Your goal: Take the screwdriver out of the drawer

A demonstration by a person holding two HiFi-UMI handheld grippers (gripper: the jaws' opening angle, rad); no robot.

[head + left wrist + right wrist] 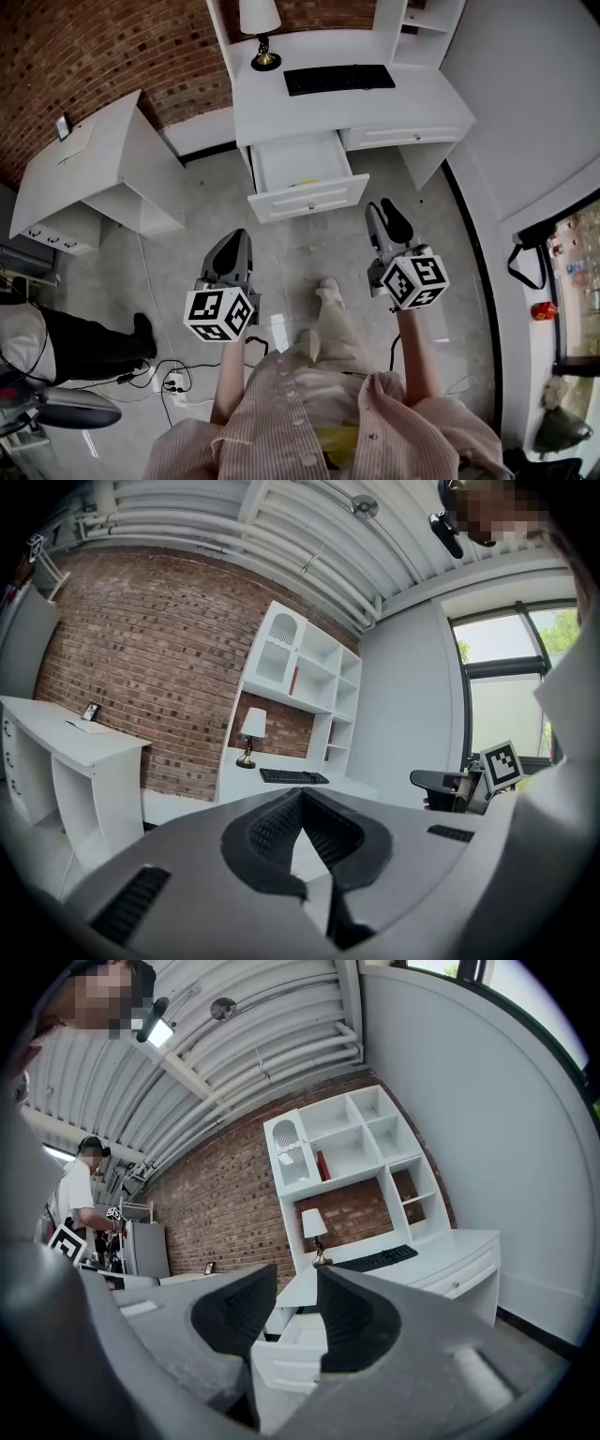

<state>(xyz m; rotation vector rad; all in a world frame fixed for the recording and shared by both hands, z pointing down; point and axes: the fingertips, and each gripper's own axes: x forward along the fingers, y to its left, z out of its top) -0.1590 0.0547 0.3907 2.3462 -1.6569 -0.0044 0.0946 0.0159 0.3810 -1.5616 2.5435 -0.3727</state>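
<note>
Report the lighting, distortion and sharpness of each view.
Head view: even, soft light and sharp detail, but the fisheye bows the desk edges. Left gripper view: black vignette in the corners, the window washed out bright, the left gripper looming across the lower frame. Right gripper view: round dark border, a ceiling lamp glaring, the brick wall curved.

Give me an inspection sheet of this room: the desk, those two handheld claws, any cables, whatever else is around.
Surface: white desk, mostly bare.
Job's things: drawer pulled open; a yellowish thing lies inside, too small to name.
Clutter: lamp and keyboard on the desk.
Grippers: left gripper jaws together, empty; right gripper jaws apart, empty; both held short of the desk.
Cables: power strip with cords on the floor.
Surroundings: brick wall, side table, another person at the left.
</note>
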